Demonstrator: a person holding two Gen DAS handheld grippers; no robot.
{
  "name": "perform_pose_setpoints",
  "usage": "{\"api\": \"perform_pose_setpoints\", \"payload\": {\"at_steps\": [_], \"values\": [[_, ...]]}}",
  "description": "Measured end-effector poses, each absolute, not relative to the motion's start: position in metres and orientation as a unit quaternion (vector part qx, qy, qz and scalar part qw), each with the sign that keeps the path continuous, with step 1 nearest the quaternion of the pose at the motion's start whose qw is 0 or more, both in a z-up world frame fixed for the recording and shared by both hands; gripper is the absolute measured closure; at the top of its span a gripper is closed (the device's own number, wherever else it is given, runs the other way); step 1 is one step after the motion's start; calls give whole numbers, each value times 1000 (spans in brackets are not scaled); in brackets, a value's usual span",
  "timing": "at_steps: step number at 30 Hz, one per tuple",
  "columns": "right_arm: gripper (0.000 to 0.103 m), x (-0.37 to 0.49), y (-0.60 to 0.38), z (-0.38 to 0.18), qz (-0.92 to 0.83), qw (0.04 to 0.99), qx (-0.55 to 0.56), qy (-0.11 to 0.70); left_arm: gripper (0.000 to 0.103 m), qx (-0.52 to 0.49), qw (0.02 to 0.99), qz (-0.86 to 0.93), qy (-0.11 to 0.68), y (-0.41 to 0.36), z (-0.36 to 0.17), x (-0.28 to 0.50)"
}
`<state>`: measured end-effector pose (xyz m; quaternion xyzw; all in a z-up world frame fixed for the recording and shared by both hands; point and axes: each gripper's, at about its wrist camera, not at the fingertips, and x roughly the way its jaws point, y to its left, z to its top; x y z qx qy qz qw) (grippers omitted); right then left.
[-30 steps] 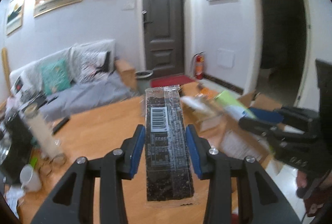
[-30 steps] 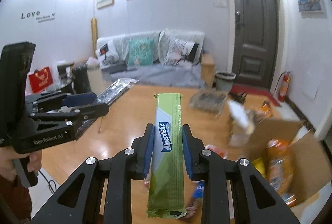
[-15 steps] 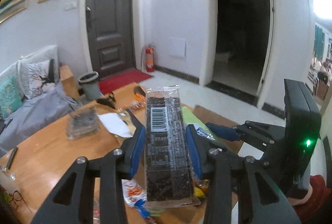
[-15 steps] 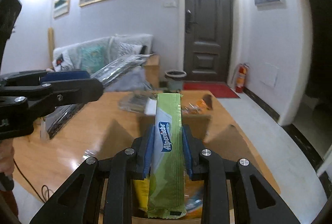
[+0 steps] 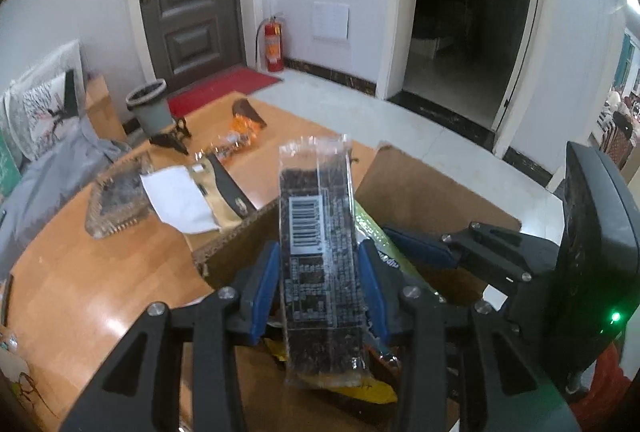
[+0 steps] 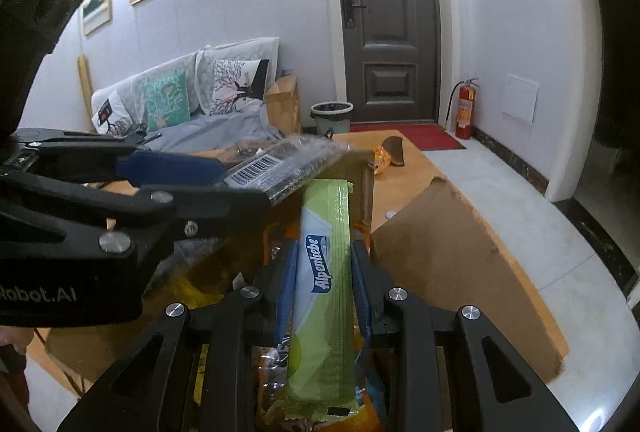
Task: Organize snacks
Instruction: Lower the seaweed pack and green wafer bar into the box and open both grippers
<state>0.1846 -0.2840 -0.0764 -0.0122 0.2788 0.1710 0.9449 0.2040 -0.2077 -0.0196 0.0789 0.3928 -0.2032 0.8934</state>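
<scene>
My left gripper is shut on a long clear packet of dark snack with a barcode and holds it over an open cardboard box. My right gripper is shut on a green Alpenliebe candy pack, also over the box. The two grippers are side by side; the right one shows in the left wrist view, and the left one in the right wrist view with its packet. Several snack bags lie inside the box.
The box stands on a wooden table. On the table lie a dark snack packet, a white sheet, an orange snack bag and a black clip. A bin, sofa and floor lie beyond.
Both grippers have swung right and come down over the open box, closer together. Each still holds its packet.
</scene>
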Motion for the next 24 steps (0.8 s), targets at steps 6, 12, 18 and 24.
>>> {"api": "perform_pose_setpoints", "payload": {"at_steps": [6,12,18,24], "values": [[80,191,-289,-90,177,937,-13,302,65,90,879,-211,419,-210,-29,209],[79,189,-295,-89,178,935,-9,308,57,95,874,-215,425,-212,-32,207],[74,175,-296,-85,170,934,-27,313,51,105,868,-224,430,-209,-33,198],[71,161,-297,-80,148,939,-37,307,46,100,877,-216,419,-202,-27,192]]}}
